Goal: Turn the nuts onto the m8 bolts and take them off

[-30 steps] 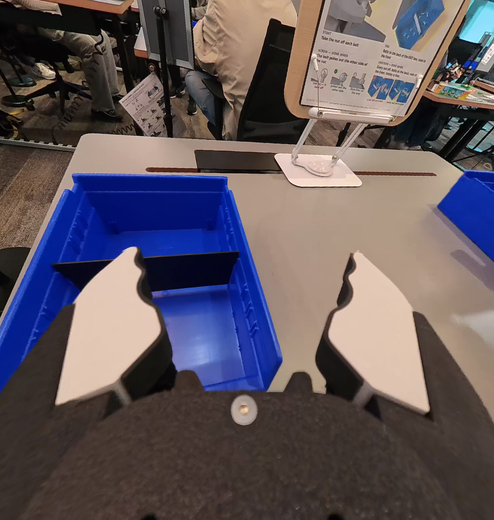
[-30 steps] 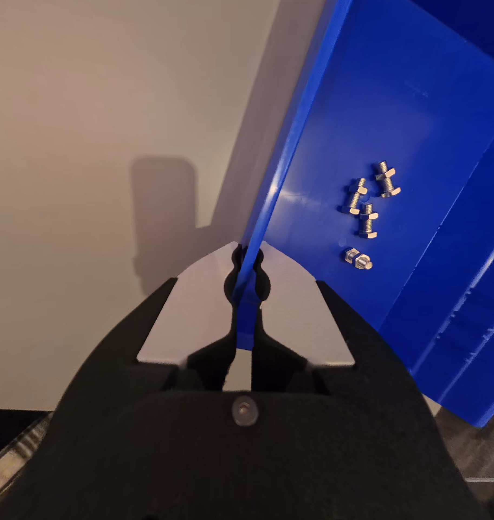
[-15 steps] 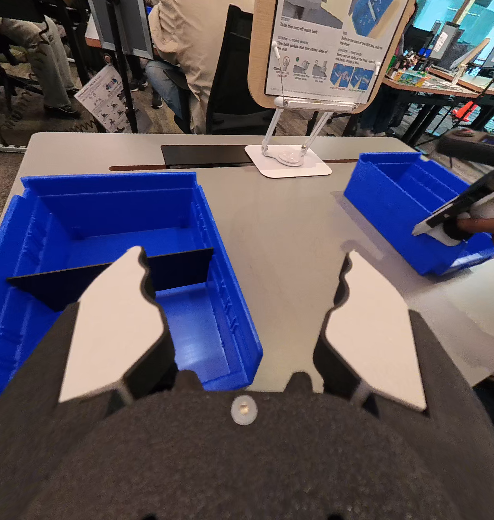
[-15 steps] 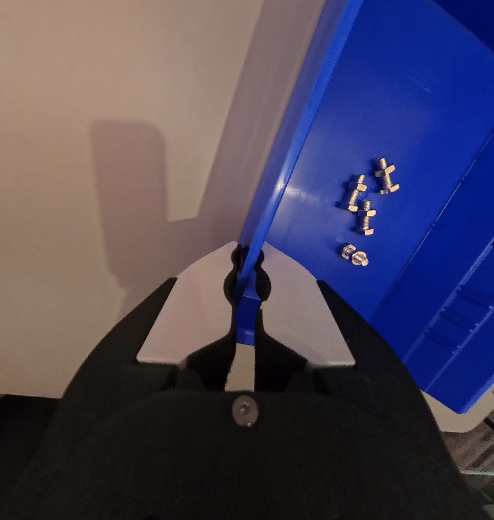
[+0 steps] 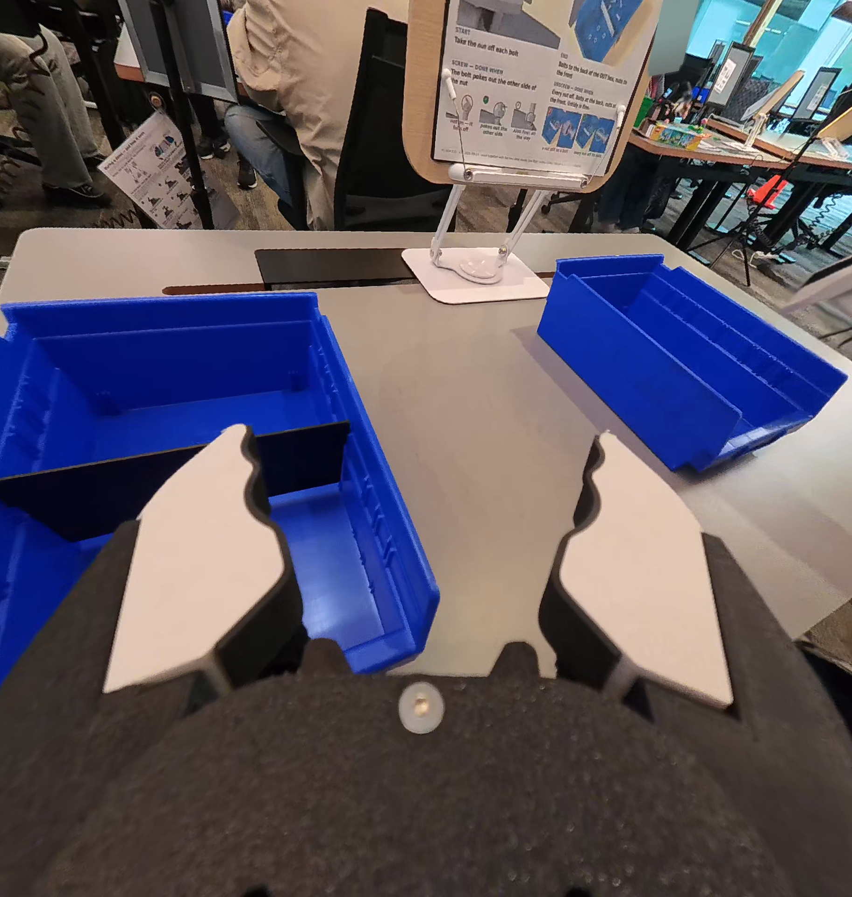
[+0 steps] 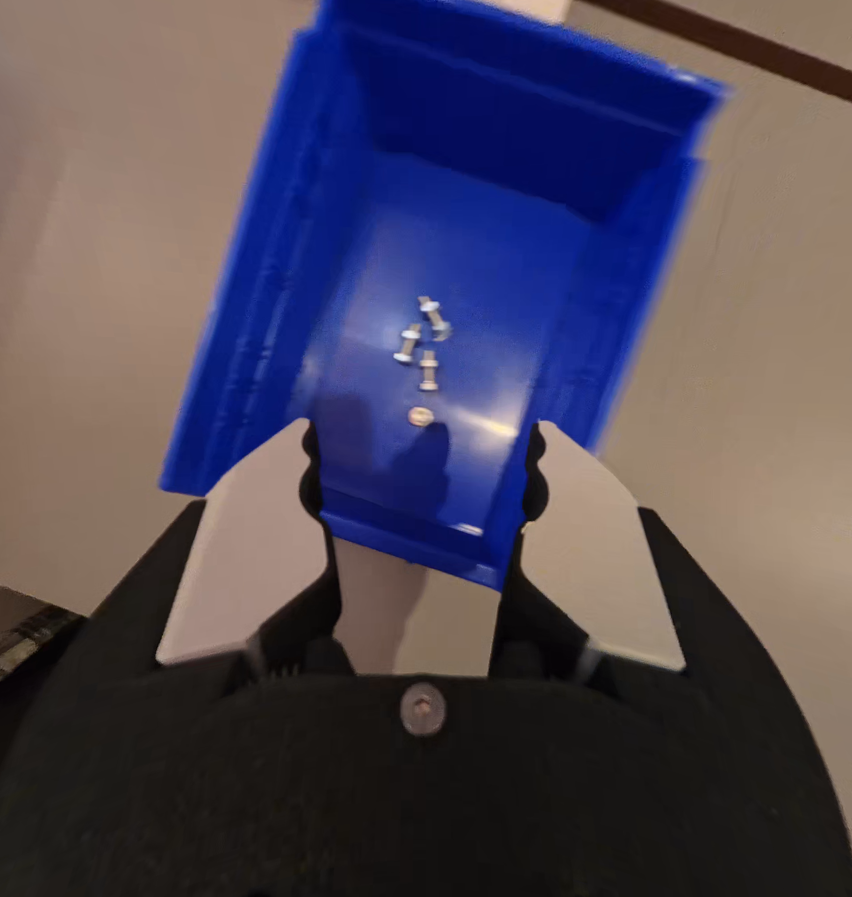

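Note:
My left gripper (image 5: pixel 421 434) is wide open and holds nothing, above the grey table (image 5: pixel 467 485). It hangs between a large blue bin (image 5: pixel 365 466) with a black divider (image 5: pixel 297 461) on the left and a smaller blue bin (image 5: pixel 657 378) on the right. In the right wrist view my right gripper (image 6: pixel 424 423) is open over the near end of that smaller bin (image 6: pixel 268 291), touching nothing. Several silver bolts with nuts on them (image 6: pixel 426 340) lie on the bin's floor, and one (image 6: pixel 420 416) stands on end just ahead of the fingertips. This view is blurred by motion.
A board with instruction sheets on a white stand (image 5: pixel 477 272) is at the table's far middle, next to a black strip (image 5: pixel 331 267). People sit on chairs behind the table. The table's right edge runs close by the smaller bin.
My right gripper was shut on the smaller bin's side wall. It has let go, opened wide and swung over the bin's near end. My left gripper has turned to the right, still open.

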The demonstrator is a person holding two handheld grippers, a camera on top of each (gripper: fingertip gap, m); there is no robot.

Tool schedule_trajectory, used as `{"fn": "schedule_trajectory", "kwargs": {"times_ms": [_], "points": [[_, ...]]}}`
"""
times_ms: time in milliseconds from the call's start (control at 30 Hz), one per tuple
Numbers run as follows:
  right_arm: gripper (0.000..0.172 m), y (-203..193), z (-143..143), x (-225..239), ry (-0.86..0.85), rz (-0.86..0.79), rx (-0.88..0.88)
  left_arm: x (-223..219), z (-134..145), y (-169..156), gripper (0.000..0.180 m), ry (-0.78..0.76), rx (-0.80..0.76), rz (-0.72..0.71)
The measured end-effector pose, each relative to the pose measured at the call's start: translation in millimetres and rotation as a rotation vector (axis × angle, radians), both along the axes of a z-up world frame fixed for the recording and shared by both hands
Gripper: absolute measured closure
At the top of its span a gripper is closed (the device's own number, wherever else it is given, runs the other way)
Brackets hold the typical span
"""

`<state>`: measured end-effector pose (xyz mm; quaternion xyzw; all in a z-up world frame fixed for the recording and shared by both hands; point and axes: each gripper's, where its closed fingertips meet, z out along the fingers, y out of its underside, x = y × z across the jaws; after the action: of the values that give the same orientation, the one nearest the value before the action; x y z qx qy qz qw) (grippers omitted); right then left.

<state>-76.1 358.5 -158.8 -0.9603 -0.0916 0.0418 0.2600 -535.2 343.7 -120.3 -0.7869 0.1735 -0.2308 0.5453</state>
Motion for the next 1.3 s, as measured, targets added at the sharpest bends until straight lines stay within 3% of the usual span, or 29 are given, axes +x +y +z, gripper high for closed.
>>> {"fn": "schedule_trajectory", "kwargs": {"times_ms": [133, 267, 400, 467, 533, 567, 867, 1300], "points": [[0.104, -1, 2, 82, 0.157, -0.119, -0.043, 2, 0, 3, 0.057, -0.022, -0.007, 0.006], [0.106, -1, -33, 97, 0.304, -0.125, -0.152, 9, 1, 8, 0.057, -0.014, -0.017, 0.010], [0.107, 5, -71, 95, 0.310, -0.134, -0.253, 17, 7, 10, 0.057, 0.009, -0.018, 0.013], [0.119, 10, -82, 88, 0.319, -0.123, -0.286, 19, 9, 11, 0.057, 0.021, -0.014, 0.014], [0.154, 13, -86, 77, 0.365, -0.104, -0.305, 20, 9, 11, 0.057, 0.030, -0.018, 0.015], [0.160, 15, -87, 73, 0.379, -0.105, -0.313, 19, 9, 11, 0.057, 0.030, -0.021, 0.016], [0.164, 19, -88, 41, 0.262, -0.085, -0.304, 15, 6, 12, 0.057, 0.021, -0.025, 0.019], [0.163, 37, -87, -44, 0.251, 0.055, -0.306, -8, 1, 4, 0.059, 0.017, -0.031, 0.047]]}}
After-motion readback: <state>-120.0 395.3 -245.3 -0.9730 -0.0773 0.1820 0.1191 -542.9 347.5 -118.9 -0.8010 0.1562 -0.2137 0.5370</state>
